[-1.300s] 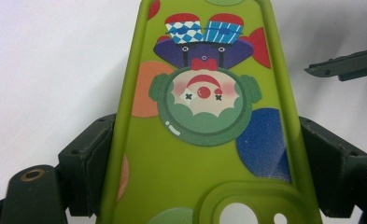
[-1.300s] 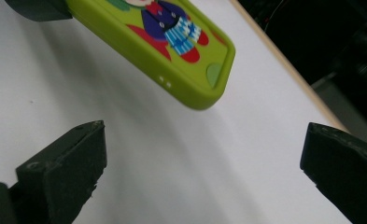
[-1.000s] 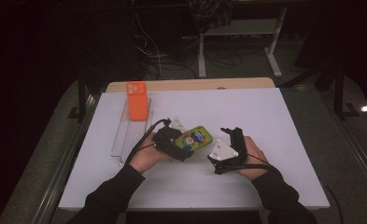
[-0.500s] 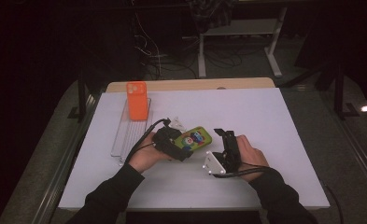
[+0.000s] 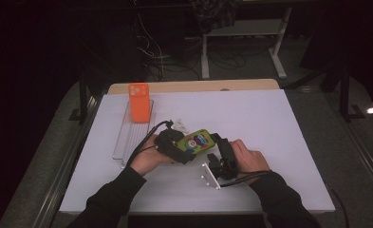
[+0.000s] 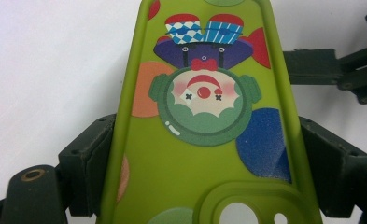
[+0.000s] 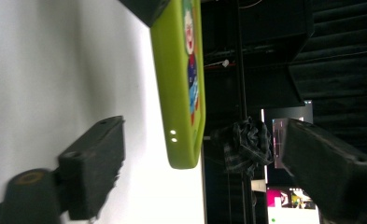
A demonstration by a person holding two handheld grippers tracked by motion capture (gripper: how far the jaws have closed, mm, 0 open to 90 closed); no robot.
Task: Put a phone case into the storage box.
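Since a second ago, our right gripper [image 5: 216, 145] moves in beside the green case [image 5: 197, 141], its jaws narrowing but clear of the case end. Our left gripper [image 5: 186, 149] clamps the case's long edges, holding it above the table [image 5: 269, 123].

Dark rm; white table [image 5: 269, 123], grey desk frame [image 5: 241, 35] behind.
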